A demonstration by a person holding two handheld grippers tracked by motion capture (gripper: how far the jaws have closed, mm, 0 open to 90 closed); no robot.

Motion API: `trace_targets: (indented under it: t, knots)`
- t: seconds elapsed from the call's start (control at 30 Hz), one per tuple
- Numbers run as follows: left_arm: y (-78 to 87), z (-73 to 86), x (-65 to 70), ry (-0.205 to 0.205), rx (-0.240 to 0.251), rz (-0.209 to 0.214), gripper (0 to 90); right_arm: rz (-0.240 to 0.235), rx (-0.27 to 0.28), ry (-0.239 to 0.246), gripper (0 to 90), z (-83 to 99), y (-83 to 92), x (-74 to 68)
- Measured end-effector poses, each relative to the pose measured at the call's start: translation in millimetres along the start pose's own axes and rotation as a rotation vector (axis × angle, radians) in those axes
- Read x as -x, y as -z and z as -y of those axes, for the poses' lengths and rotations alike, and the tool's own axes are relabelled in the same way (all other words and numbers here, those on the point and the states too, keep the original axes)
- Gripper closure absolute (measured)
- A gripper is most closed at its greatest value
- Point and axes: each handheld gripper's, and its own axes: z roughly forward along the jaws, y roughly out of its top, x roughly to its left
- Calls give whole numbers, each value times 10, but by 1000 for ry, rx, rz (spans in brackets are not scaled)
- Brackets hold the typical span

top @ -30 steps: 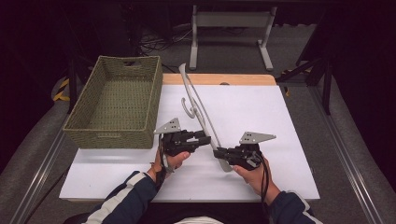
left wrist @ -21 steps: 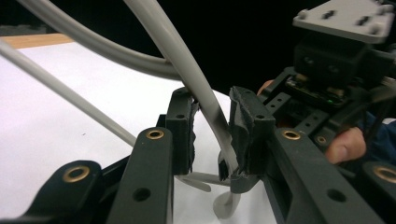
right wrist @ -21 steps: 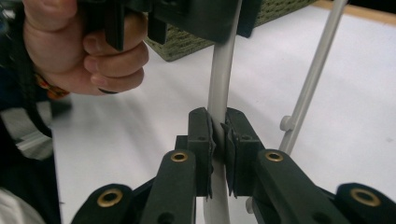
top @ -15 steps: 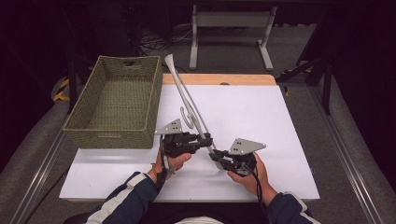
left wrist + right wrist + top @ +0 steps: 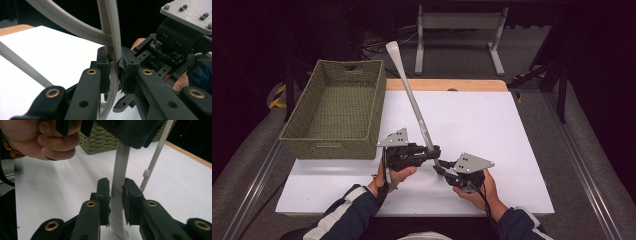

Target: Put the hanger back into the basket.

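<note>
A grey plastic clothes hanger (image 5: 412, 95) stands tilted over the white table, edge-on to the high view, its far end up near the basket's back right corner. My left gripper (image 5: 432, 151) is shut on the hanger's lower part; in the left gripper view the jaws (image 5: 115, 72) pinch a curved grey bar of the hanger (image 5: 113, 37). Just below and to the right, my right gripper (image 5: 443, 167) is shut on the hanger's bottom end. The right gripper view shows this gripper (image 5: 115, 195) clamping the flat grey end of the hanger (image 5: 120, 170).
A green woven basket (image 5: 329, 147) sits on the table's left side, close to the left hand. The white table top (image 5: 492, 130) stretches to the right and back, with a wooden strip along its far edge. A metal stand (image 5: 457, 22) is behind the table.
The hanger has tipped up from a flatter lie to a steep tilt, its far end swinging left toward the basket. The right gripper has moved left, closer to the left one.
</note>
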Motion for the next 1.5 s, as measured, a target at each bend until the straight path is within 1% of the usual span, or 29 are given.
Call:
trace_targets:
  t: [0.03, 0.07, 0.17, 0.23, 0.27, 0.3, 0.33, 0.37, 0.4, 0.47, 0.5, 0.53, 0.6, 0.67, 0.73, 0.77, 0.8, 0.87, 0.93, 1.03, 1.07, 1.13, 1.17, 1.2, 1.33, 1.4, 1.43, 1.47, 1.5]
  knots:
    - [3, -3, 7, 0, 3, 5, 809, -2, 3, 2, 714, -1, 1, -2]
    - [8, -10, 9, -15, -3, 7, 812, -2, 6, 1, 705, -1, 7, -6]
    - [15, -24, 18, -12, -7, -1, 812, -3, 10, 9, 686, -1, 25, -2]
    - [28, -35, 19, -19, -18, -23, 813, -2, 8, 4, 639, 6, 42, 4]
    - [50, -47, 13, -25, -20, -35, 814, 5, 7, 2, 596, 11, 55, 4]
    - [67, -57, 10, -25, -17, -39, 814, 13, 6, -1, 568, 19, 80, 13]
    - [84, -69, 5, -29, -14, -49, 814, 10, 13, -7, 544, 27, 102, 24]
    - [84, -69, 5, -29, -14, -49, 814, 10, 13, -7, 544, 27, 102, 24]
    - [102, -84, 4, -29, -12, -53, 814, 8, 19, -12, 518, 33, 124, 31]
    - [132, -113, 11, -36, -14, -72, 814, 26, 10, -11, 474, 41, 163, 49]
    - [144, -132, 11, -50, -19, -84, 814, 35, 5, -11, 462, 49, 178, 61]
    - [164, -167, 23, -60, -29, -103, 815, 41, 4, -17, 450, 60, 197, 74]
    - [190, -231, 43, -64, -36, -128, 815, 53, -10, -35, 421, 106, 253, 121]
    - [227, -325, 58, -74, -48, -152, 815, 67, -22, -56, 404, 167, 319, 178]
    - [269, -460, 72, -87, -57, -184, 815, 86, -40, -72, 392, 223, 373, 226]
    - [291, -530, 83, -88, -65, -195, 815, 96, -43, -78, 392, 250, 400, 247]
    - [291, -530, 83, -88, -65, -195, 815, 102, -44, -87, 390, 273, 429, 269]
    - [346, -721, 110, -106, -71, -227, 815, 110, -42, -94, 383, 296, 462, 290]
    - [390, -882, 129, -116, -71, -248, 815, 123, -40, -103, 364, 318, 507, 322]
    - [455, -1065, 137, -138, -76, -283, 815, 138, -43, -115, 328, 324, 520, 340]
    - [479, -1118, 141, -139, -75, -286, 815, 140, -43, -115, 320, 322, 516, 337]
    - [527, -1219, 143, -158, -81, -308, 815, 139, -48, -110, 304, 321, 498, 327]
    - [555, -1262, 143, -160, -85, -314, 816, 139, -54, -106, 296, 321, 487, 319]
    - [588, -1303, 134, -170, -88, -328, 815, 141, -60, -104, 286, 321, 477, 315]
    - [737, -1392, 70, -169, -90, -375, 816, 144, -73, -112, 275, 330, 450, 314]
    - [813, -1404, 14, -169, -92, -399, 815, 141, -77, -117, 274, 336, 441, 315]
    - [813, -1404, 14, -169, -92, -399, 815, 140, -79, -117, 272, 338, 437, 315]
    - [885, -1404, -42, -163, -104, -426, 815, 141, -82, -115, 272, 339, 432, 313]
    - [920, -1399, -70, -156, -104, -439, 815, 141, -84, -114, 271, 340, 428, 312]
